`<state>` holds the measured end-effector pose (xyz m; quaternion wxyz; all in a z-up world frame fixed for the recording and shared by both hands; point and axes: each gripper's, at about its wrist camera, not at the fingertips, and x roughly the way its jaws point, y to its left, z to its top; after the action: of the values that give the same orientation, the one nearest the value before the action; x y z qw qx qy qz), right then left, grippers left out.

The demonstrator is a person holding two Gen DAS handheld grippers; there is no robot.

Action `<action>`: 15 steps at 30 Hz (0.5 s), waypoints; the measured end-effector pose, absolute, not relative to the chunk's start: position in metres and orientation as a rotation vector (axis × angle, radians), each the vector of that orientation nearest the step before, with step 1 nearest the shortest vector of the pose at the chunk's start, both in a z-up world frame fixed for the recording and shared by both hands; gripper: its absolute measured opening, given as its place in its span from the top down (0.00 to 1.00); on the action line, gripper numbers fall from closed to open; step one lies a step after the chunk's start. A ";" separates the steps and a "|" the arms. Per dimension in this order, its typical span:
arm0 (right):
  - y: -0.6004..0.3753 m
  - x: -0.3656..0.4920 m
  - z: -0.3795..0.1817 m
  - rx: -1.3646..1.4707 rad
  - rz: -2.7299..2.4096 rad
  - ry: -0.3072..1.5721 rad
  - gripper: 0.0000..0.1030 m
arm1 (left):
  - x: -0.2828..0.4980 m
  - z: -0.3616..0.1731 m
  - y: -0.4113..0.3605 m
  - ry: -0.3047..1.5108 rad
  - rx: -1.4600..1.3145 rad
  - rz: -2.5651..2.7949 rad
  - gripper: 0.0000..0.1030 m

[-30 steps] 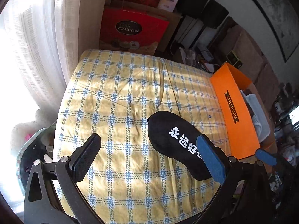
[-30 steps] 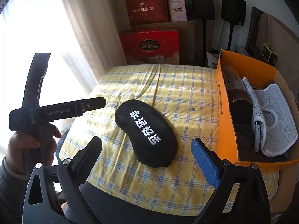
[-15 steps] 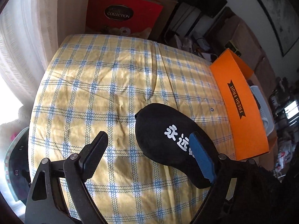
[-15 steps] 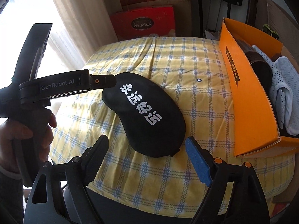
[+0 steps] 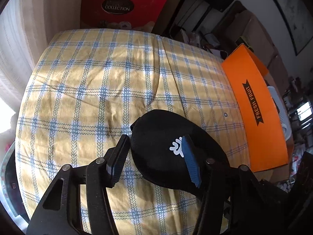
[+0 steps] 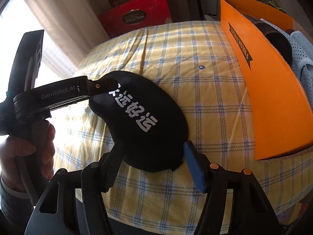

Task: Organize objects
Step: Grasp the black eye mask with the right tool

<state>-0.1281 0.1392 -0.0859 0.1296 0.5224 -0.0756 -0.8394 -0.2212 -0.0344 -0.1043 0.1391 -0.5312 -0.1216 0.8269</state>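
Observation:
A black sleep mask [image 5: 156, 121] [image 6: 168, 125] with white characters lies on the yellow-and-blue checked cloth [image 5: 97, 82]. My left gripper [image 5: 154, 139] straddles one end of it, jaws closing. The black finger [image 5: 119, 156] stands just off the mask's edge and the blue pad [image 5: 190, 162] is over its top. My right gripper [image 6: 153, 144] brackets the mask's other, nearer end, jaws closing, its pads at the mask's two sides. In the right wrist view the left gripper [image 6: 109, 87] comes in from the left, held by a hand [image 6: 25, 156].
An open orange "FRESH FRUIT" box [image 5: 254, 98] [image 6: 264, 90] stands along the cloth's right edge, holding a dark roll [image 6: 277, 43] and white mesh fabric [image 6: 301, 58]. Red gift boxes [image 5: 123, 7] and a curtain [image 5: 17, 49] are behind.
Both grippers have come down onto the mask and narrowed their jaws, the left over one end, the right over the other. The mask has not moved.

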 end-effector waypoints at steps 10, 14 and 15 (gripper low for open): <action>0.132 -0.127 -0.087 1.511 -2.480 -0.107 0.62 | -0.221 -0.092 -0.035 -0.317 -1.487 2.494 0.89; 0.143 -0.125 -0.084 1.487 -2.471 -0.200 0.88 | -0.217 -0.072 -0.035 -0.319 -1.421 2.502 0.95; 0.145 -0.124 -0.082 1.473 -2.458 -0.239 0.89 | -0.216 -0.067 -0.034 -0.315 -1.407 2.503 0.95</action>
<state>-0.1237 0.1449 -0.0823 0.1328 0.5077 -0.0825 -0.8472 -0.2162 -0.0339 -0.0668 0.1260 -0.4833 -0.1081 0.8596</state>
